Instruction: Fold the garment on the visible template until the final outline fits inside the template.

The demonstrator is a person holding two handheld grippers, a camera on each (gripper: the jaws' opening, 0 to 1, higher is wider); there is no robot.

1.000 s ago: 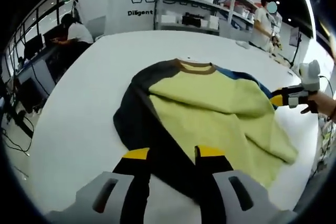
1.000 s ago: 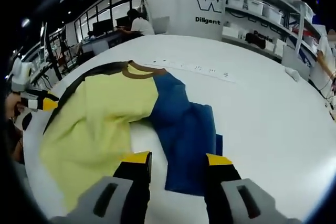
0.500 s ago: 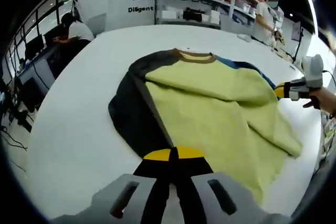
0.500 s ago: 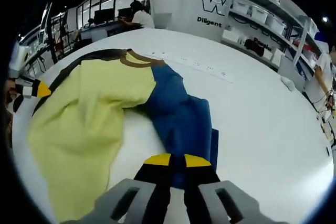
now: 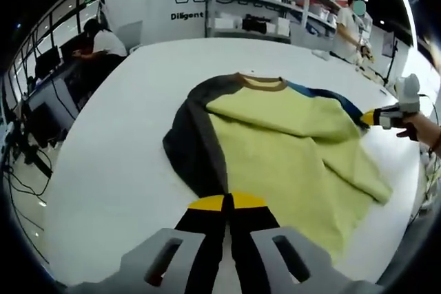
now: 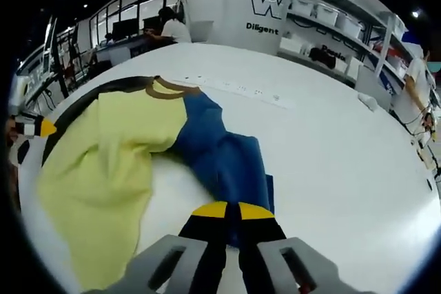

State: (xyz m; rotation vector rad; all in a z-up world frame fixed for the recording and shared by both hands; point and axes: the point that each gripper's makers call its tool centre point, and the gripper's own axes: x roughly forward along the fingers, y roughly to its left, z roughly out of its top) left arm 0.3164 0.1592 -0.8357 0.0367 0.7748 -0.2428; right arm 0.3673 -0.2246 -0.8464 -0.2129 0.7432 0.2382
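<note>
Garment: a yellow-green shirt (image 5: 289,149) with a brown collar, one dark grey sleeve and one blue sleeve, lies spread on the white worktop (image 5: 117,142); its yellow body is rumpled and partly folded over itself.
Grey sleeve: in the left gripper view it runs down the garment's left edge to the left tongs (image 5: 228,202), just ahead of their tips.
Left tongs: the yellow-tipped jaws are pressed together with the lower end of the grey sleeve pinched between them.
Blue sleeve: in the right gripper view it (image 6: 227,163) runs from the collar down to the right tongs (image 6: 231,209), bunched in folds on the worktop.
Right tongs: the jaws are closed tight on the end of the blue sleeve.
Other views of the tongs: the right tongs show at the garment's far right edge in the left gripper view, held by a hand (image 5: 422,129); the left tongs show at the left edge of the right gripper view.
Surroundings: shelving with bins (image 5: 262,5) and a person seated at a desk (image 5: 103,43) stand beyond the worktop.
</note>
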